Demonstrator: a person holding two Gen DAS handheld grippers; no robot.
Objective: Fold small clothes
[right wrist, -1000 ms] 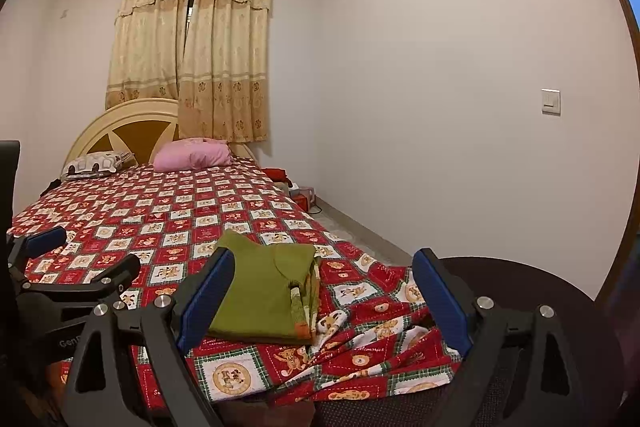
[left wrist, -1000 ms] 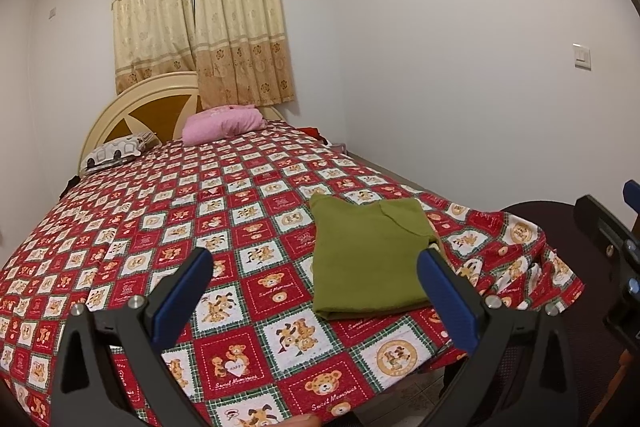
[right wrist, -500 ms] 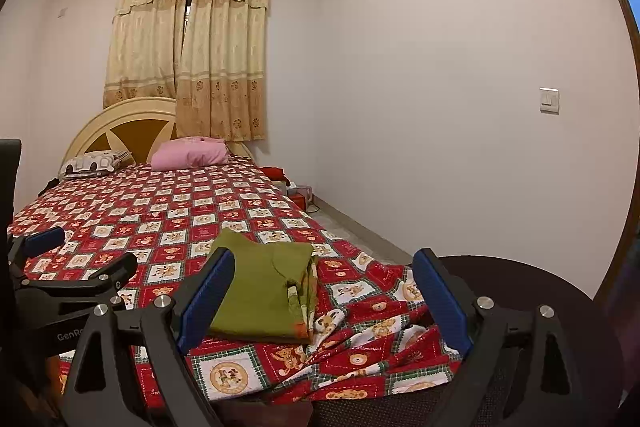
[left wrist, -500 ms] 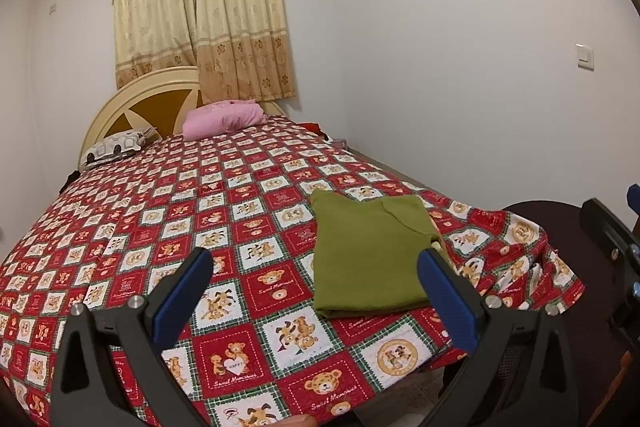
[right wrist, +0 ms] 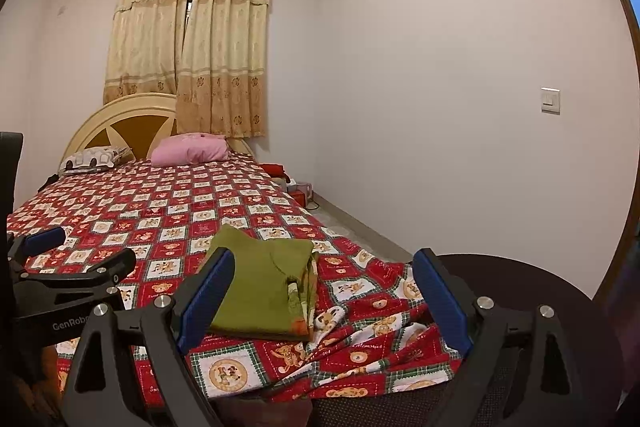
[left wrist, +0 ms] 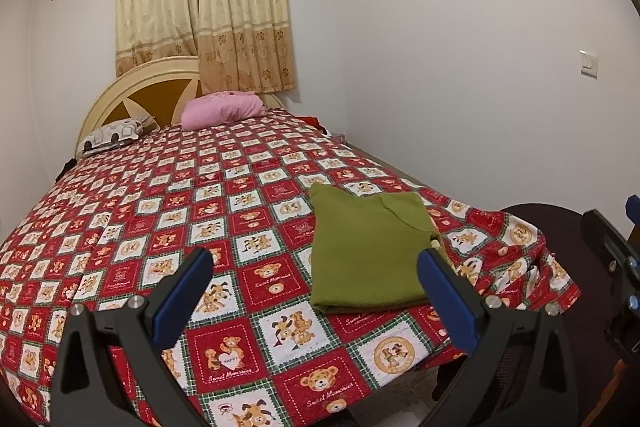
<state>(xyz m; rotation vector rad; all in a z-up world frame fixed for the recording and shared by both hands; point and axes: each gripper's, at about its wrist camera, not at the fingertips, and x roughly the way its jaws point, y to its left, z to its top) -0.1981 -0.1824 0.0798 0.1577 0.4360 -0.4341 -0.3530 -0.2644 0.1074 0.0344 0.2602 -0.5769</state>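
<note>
Garment lies folded, lengthwise toward headboard.

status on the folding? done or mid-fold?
Looks done: the green garment lies as a flat folded rectangle near the corner of the bedspread. In hand: nothing; left claw and right claw are open, clear of it. Left: no other unfolded clothes visible.

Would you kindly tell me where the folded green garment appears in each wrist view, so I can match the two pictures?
Left wrist view: the green garment lies right of centre on the bedspread, near the bed's foot corner.
Right wrist view: the green garment lies low, left of centre, just behind the left fingertip.
Shared landmark: the pink pillow at the headboard.
</note>
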